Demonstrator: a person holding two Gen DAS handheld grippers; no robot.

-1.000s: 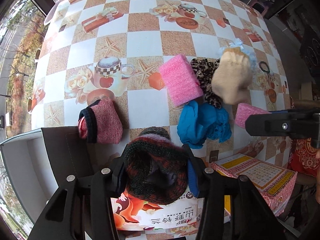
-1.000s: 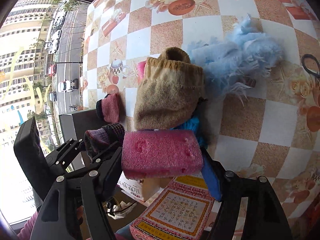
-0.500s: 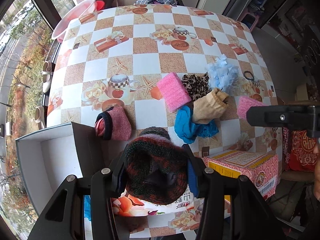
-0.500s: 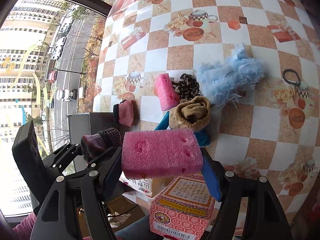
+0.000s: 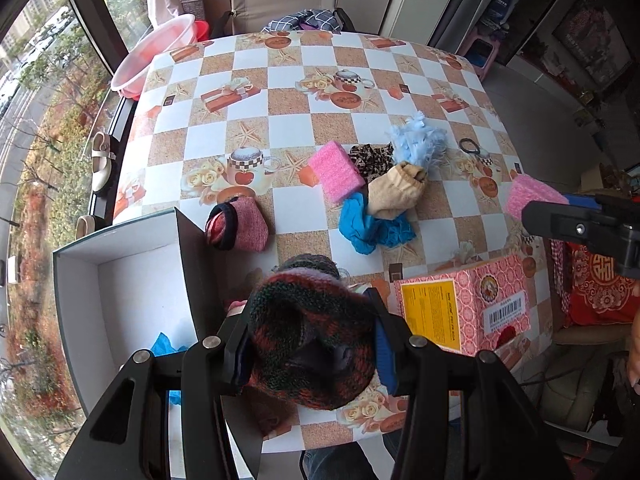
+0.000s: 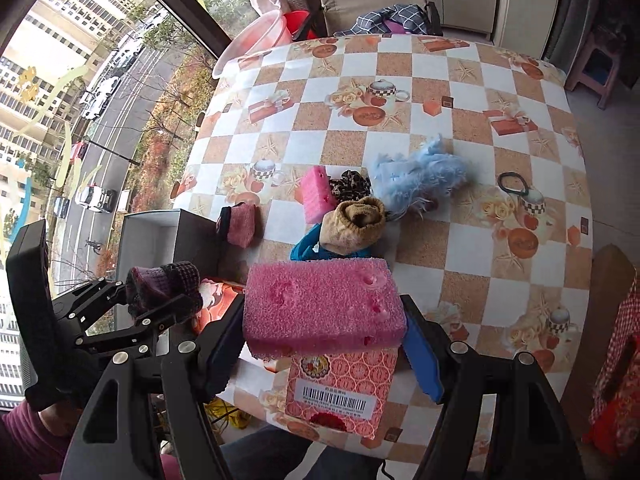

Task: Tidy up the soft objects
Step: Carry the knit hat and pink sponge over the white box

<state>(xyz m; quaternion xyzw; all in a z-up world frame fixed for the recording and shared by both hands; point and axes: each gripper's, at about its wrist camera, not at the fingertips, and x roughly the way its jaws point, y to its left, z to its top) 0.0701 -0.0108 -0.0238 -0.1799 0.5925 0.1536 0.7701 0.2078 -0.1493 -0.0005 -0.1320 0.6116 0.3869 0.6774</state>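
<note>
My left gripper is shut on a rolled red, green and black knit sock, held high over the table's near edge beside an open white box. My right gripper is shut on a pink sponge above a pink patterned carton. On the tablecloth lie a second pink sponge, a pink sock roll, a tan sock, a blue cloth, a leopard-print scrunchie and a fluffy light-blue piece.
The white box holds a bit of blue cloth. A black hair tie lies at the right of the table. A pink basin and a chair stand beyond the far edge. A window runs along the left.
Both grippers have risen and pulled back with their loads, so more of the table, the white box and the room shows. The tan sock lies rolled, no longer spread flat.
</note>
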